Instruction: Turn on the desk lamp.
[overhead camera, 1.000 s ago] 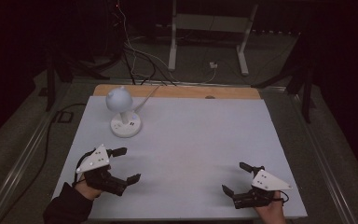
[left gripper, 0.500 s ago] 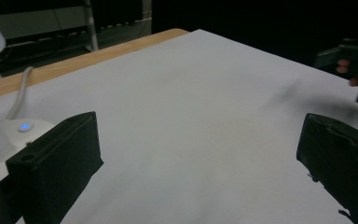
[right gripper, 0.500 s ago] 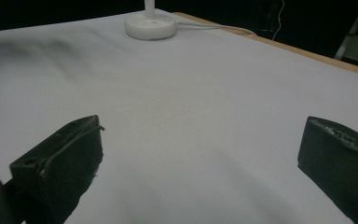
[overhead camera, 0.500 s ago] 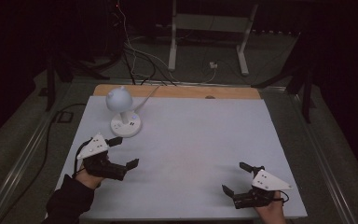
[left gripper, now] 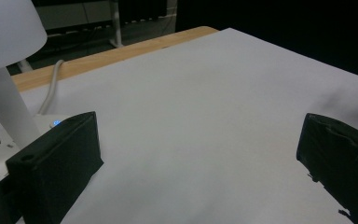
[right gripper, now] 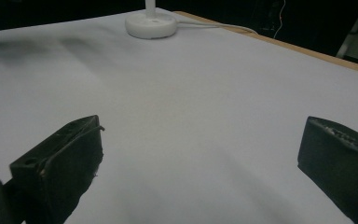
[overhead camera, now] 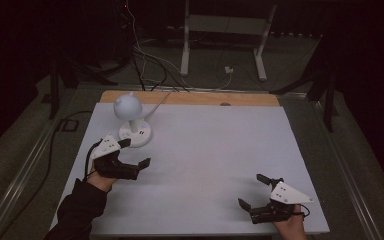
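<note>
White table (overhead camera: 205,165): left tongs (overhead camera: 134,153) gape beside lamp (overhead camera: 130,120).

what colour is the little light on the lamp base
Blue light on the white round lamp base, clearest in the left gripper view.

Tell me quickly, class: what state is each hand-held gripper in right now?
Left hand-held gripper: open, holding nothing, near the lamp.
Right hand-held gripper: open, holding nothing.
</note>
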`<state>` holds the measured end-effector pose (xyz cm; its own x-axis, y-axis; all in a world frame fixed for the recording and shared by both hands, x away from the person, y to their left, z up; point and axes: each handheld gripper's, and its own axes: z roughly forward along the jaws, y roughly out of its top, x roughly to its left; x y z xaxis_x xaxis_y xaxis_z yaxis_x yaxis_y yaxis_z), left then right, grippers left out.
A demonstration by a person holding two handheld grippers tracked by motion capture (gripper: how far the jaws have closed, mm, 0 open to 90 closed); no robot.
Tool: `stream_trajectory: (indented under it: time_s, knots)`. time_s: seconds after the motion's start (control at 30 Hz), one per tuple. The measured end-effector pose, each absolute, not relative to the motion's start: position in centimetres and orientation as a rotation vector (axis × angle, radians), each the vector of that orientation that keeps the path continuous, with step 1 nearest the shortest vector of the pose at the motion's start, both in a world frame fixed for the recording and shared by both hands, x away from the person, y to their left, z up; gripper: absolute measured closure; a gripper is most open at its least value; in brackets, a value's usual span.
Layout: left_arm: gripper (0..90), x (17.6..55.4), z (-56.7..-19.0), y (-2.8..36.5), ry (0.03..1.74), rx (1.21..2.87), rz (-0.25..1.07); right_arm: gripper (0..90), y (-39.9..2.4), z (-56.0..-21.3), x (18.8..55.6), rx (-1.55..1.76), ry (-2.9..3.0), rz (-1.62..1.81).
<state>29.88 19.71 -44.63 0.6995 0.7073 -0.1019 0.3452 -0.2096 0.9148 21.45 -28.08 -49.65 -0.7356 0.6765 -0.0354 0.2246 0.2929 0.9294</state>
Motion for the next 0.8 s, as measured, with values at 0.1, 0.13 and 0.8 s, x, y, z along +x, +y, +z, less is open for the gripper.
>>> stream_trajectory:
  time_s: [0.1,0.13,0.8]
  knots:
    - [0.4,30.4,-44.8,19.7,0.846,1.807,0.417,0.0,-28.1,-49.6,21.5,0.809,2.139,1.441]
    - [0.4,30.6,-44.8,19.7,0.850,1.810,0.422,0.0,-28.1,-49.7,21.5,0.810,2.142,1.439]
    - [0.4,34.5,-47.1,19.2,1.004,1.794,0.499,0.0,-28.1,-49.7,21.5,0.810,2.147,1.446]
